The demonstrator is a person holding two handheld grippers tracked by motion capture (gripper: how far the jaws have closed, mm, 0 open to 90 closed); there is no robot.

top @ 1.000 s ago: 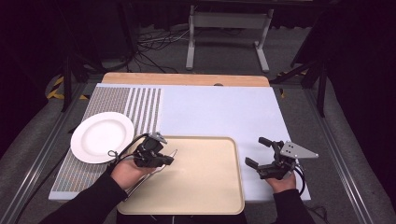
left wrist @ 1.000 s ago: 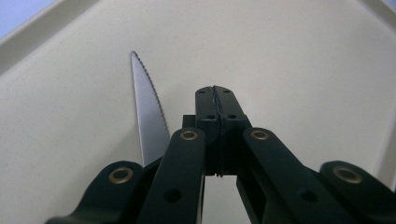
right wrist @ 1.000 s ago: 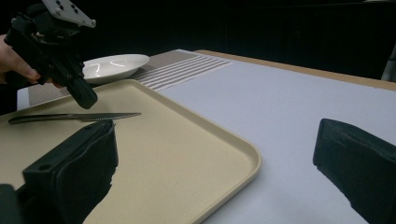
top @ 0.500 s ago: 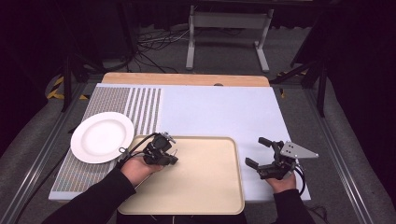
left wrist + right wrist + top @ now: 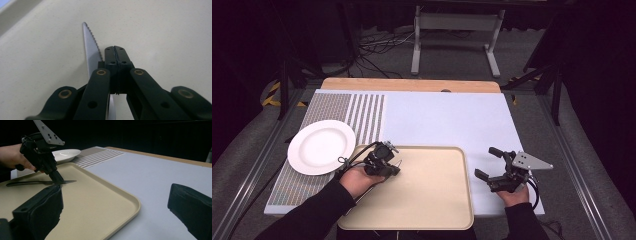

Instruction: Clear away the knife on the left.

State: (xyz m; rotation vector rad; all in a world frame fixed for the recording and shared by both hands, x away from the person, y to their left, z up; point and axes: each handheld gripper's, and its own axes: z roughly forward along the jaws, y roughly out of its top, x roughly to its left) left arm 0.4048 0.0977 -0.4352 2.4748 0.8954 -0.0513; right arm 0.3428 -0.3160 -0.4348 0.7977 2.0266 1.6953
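Knife held over the tray by the left gripper

The knife (image 5: 41, 182), with a saw-toothed blade, lies level just above the left part of the beige tray (image 5: 432, 210), its blade clamped in the closed jaws of the left gripper (image 5: 115, 53), tip pointing toward the tray's middle. The white plate (image 5: 321, 146) sits just left of the tray on the striped mat (image 5: 362, 112). The right gripper (image 5: 488, 162) rests on the white table (image 5: 447, 117) right of the tray, jaws wide apart and holding nothing

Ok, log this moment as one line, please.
left gripper: shut on knife | knife: over tray | right gripper: open, beside tray | plate: empty
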